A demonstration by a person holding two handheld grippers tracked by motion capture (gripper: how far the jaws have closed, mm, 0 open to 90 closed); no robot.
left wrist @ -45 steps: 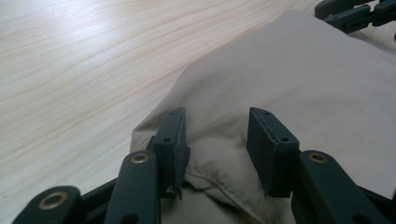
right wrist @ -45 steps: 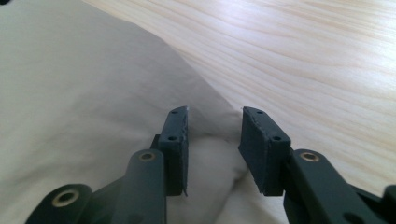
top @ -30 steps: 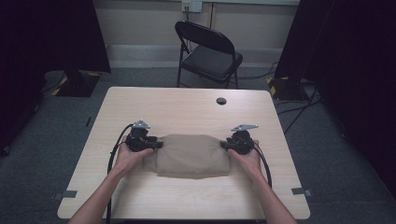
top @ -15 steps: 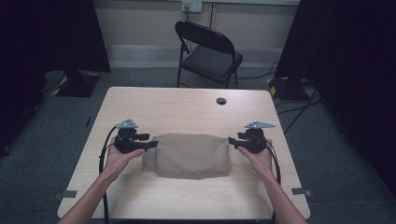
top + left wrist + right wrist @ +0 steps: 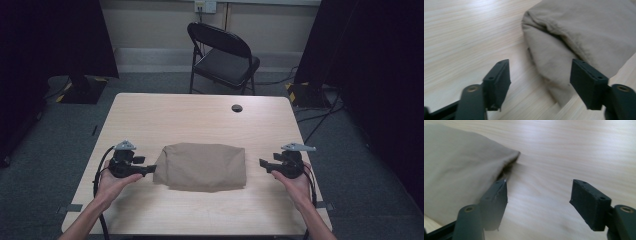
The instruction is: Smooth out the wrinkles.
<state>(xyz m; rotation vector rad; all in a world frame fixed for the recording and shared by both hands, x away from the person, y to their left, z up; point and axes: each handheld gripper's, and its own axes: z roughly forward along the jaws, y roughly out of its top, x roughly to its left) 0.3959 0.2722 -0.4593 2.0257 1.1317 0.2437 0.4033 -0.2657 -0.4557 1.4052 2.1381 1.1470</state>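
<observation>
Cloth (image 5: pixel 201 166), tan and folded, lying flat on the table (image 5: pixel 200 115), nearer the front edge than the back. Sitting between two tongs. Holding the left gripper (image 5: pixel 149 171) just beside the left edge of the cloth, jaws spread wide, gripping nothing. Holding the right gripper (image 5: pixel 263 163) a little way off from the right edge, jaws spread wide too, also gripping nothing. Probably feeling soft and light, flopping and sagging when lifted (not breaking, not sliding much). Best pinching the thick folded edge or a corner, one side for each gripper, catching all the layers together.
</observation>
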